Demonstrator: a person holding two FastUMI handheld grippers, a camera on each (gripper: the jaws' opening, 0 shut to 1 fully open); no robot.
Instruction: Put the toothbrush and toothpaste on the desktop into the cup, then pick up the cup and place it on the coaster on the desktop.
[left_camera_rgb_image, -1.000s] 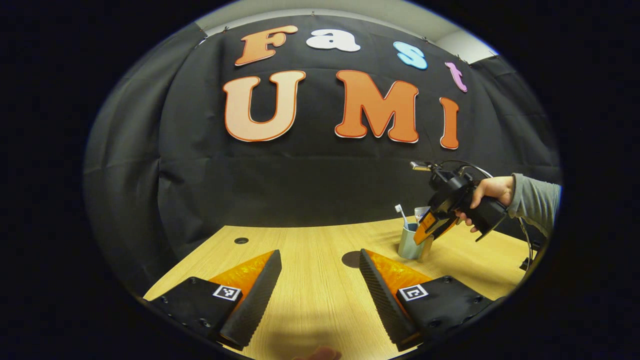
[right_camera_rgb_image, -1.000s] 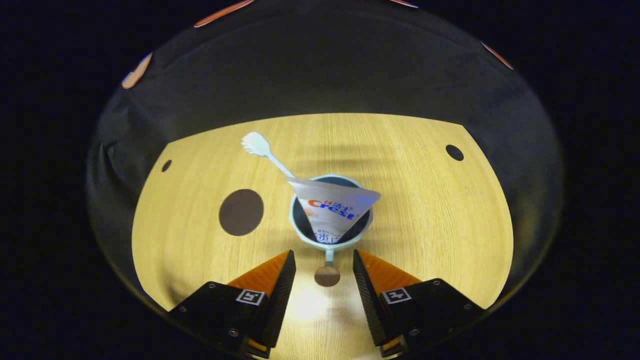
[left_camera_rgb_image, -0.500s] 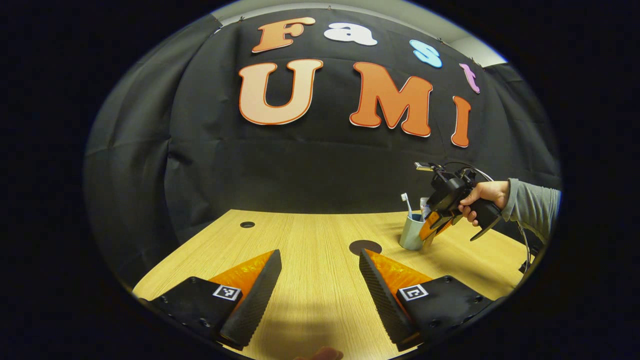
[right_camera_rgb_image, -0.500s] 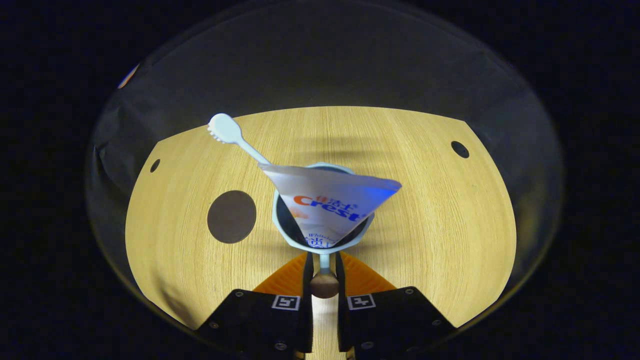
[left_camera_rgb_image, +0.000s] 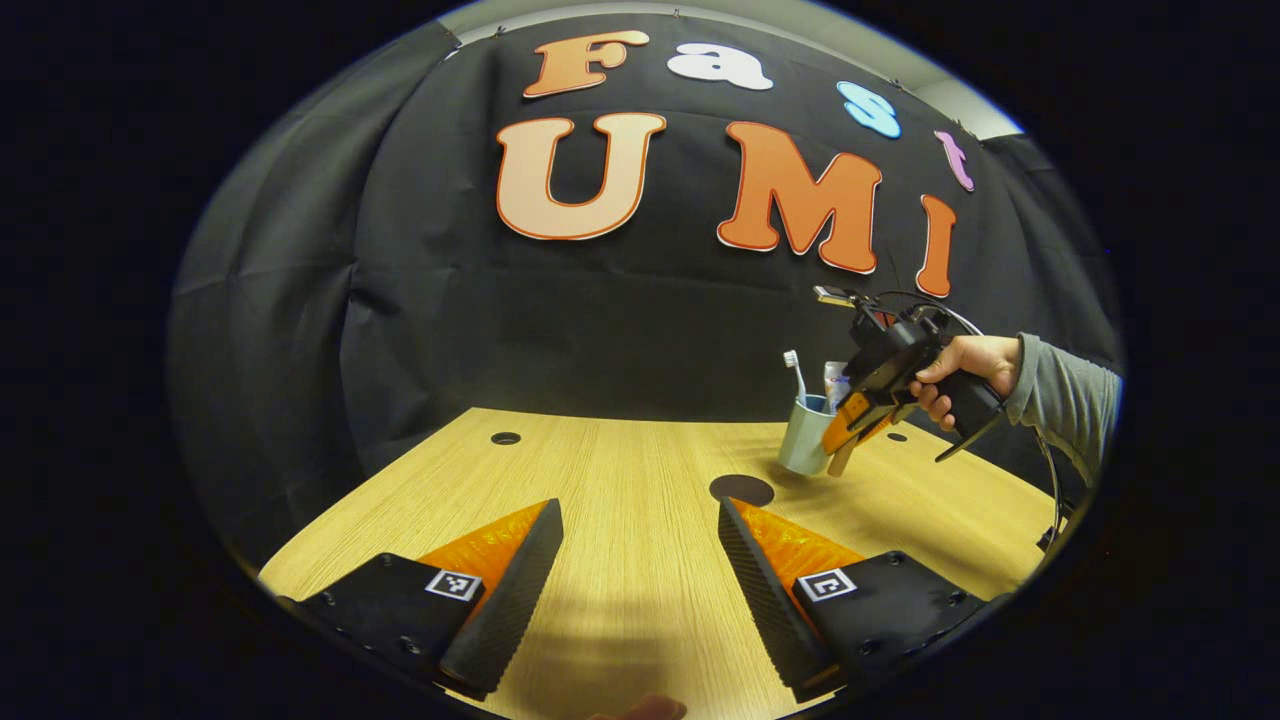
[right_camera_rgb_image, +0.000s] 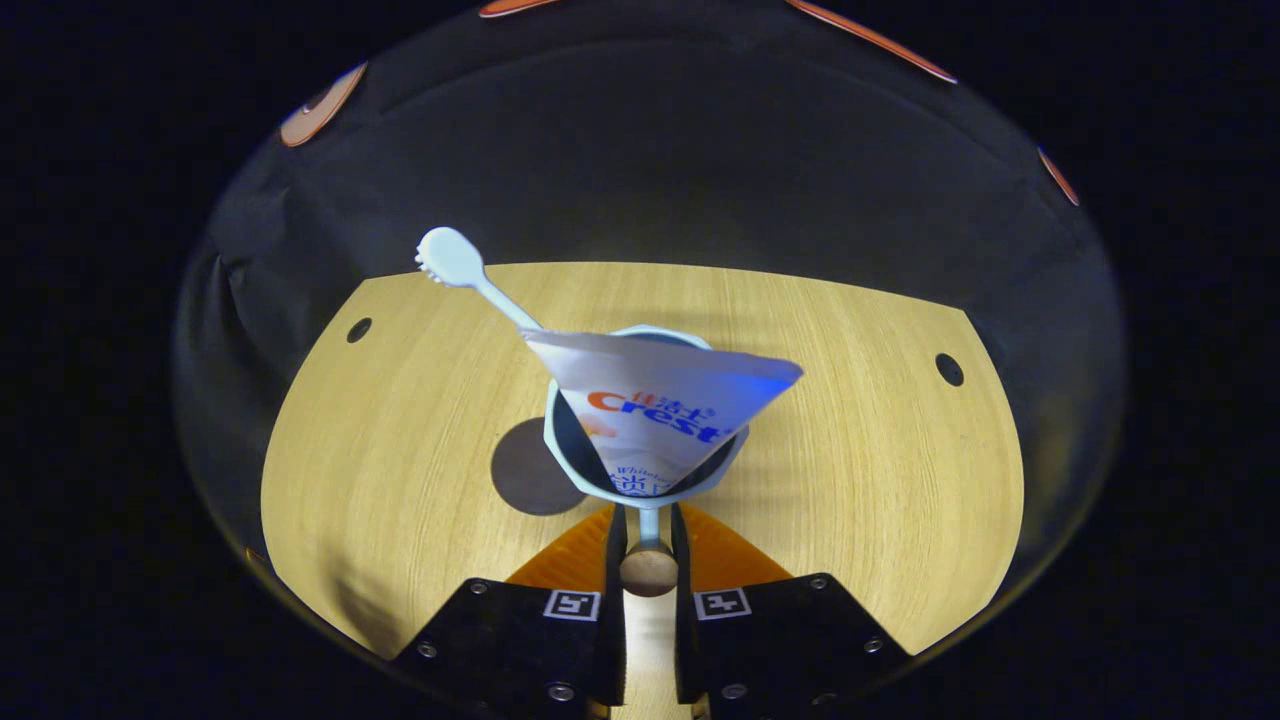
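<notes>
**Cup held by its handle above the desk, close to the coaster**

Cup (right_camera_rgb_image: 645, 480), pale blue, has the toothbrush (right_camera_rgb_image: 470, 280) and the toothpaste (right_camera_rgb_image: 660, 415) standing in it. The brush head leans out over the far-left rim, and the flat crimped end of the tube fans wide across the mouth.

The right gripper (right_camera_rgb_image: 648, 560) has its two fingers drawn in close on the cup's thin handle (right_camera_rgb_image: 649, 565), one on each side, with the handle's round wooden end showing in the narrow gap between them. In the left gripper view a hand (left_camera_rgb_image: 965, 375) in a grey sleeve (left_camera_rgb_image: 1065, 400) holds this gripper (left_camera_rgb_image: 845, 440), and the cup (left_camera_rgb_image: 803, 450) hangs clear of the wooden desk (left_camera_rgb_image: 620, 560).

The dark round coaster (right_camera_rgb_image: 530, 480) lies flat on the desk (right_camera_rgb_image: 400, 450). In the right gripper view it sits just left of the cup, partly covered by it. In the left gripper view it (left_camera_rgb_image: 741, 490) is below and left of the cup.

The left gripper (left_camera_rgb_image: 640, 570) hovers low over the near part of the desk, its fingers spread wide with nothing between them.
</notes>
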